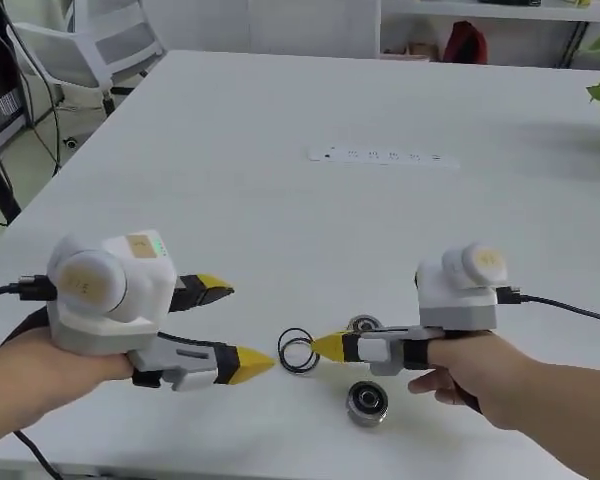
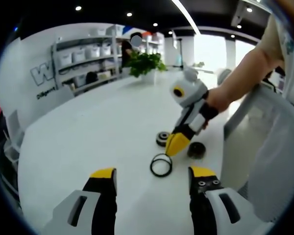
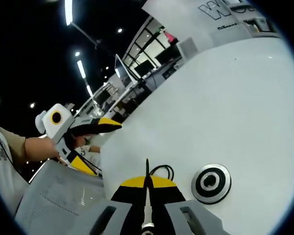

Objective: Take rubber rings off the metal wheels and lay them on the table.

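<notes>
- The rubber rings (image 1: 298, 352) lie on the desk (image 1: 280, 180) as two thin black loops. They overlap each other, between the two grippers and close to the desk's near edge.
- The right hand-held gripper (image 1: 323, 347) has its jaws pressed together, with the tip touching the loops from their 3 o'clock side. In the right gripper view a black strand stands up out of the shut tips, so it probably pinches one loop, though the strand is too thin to be sure.
- The left hand-held gripper (image 1: 232, 325) has its jaws spread wide and empty. It sits at 9 o'clock from the rings, near them but not touching.
- Two metal wheels lie flat on the desk. The far wheel (image 1: 364, 324) is at about 1 o'clock from the rings, partly behind the right gripper's jaws. The near wheel (image 1: 367, 401) is at about 4 o'clock, apart from the rings.
- I judge the rings to be very light, limp and stretchy. They should sag or twist when lifted and may cling to a jaw pad. A light pinch across the cord anywhere on the loop ought to serve, and letting go low over the desk should lay it flat.
- The wheels look stiff, smooth and dense for their size, likely to slide if nudged. One gripper would best clamp the wheel across its rim while the other picks at the rubber along the outer edge.
</notes>
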{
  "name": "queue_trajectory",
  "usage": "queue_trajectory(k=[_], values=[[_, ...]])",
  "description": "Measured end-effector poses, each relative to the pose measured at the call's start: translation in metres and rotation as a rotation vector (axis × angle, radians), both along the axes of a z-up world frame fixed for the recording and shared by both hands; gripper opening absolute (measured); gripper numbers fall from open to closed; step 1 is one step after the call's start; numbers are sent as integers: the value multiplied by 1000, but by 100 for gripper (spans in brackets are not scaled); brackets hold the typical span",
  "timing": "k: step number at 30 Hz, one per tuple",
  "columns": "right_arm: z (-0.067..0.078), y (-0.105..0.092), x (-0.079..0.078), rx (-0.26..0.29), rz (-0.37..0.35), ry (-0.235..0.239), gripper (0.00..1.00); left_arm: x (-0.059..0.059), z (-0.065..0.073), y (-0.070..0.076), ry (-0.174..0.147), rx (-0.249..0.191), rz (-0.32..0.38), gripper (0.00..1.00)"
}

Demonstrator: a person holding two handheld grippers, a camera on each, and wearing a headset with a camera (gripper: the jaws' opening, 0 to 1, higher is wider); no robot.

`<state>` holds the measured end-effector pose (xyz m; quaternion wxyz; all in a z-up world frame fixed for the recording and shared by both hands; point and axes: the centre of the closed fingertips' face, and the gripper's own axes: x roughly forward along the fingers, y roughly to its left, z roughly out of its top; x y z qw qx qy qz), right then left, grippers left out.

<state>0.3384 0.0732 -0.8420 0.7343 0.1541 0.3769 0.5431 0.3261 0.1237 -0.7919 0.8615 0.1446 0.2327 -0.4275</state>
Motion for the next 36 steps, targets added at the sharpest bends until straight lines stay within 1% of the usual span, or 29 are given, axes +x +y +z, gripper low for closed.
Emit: queue_trajectory(k=[12,16,18,20,21,24,26,31,33,36], values=[[-9,-4,4,-46,-14,-19,0,-1,-2,4,8,5,10,59],[-11,-5,4,-61,-13,-23,0,-2,-2,3,10,6,8,59],[-13,-5,3,-73,-7,-37,0,-2,-3,2,13,6,7,59],[-13,-5,3,-78,-4,-41,2,-2,-3,1,14,6,6,59],[-13,-5,4,-85,-6,-52,4,-2,-3,1,15,6,6,59],[-13,-5,5,-91,-2,-67,7,-2,-3,1,16,9,4,59],[-13,-6,5,-101,6,-88,9,-2,-3,0,18,9,3,59],[-12,-6,4,-100,11,-90,15,-1,-4,0,22,14,1,59],[-11,-7,3,-106,16,-107,16,-1,-4,0,22,16,-1,59],[-5,-8,5,-95,13,-121,17,1,-5,-1,22,18,-4,59]])
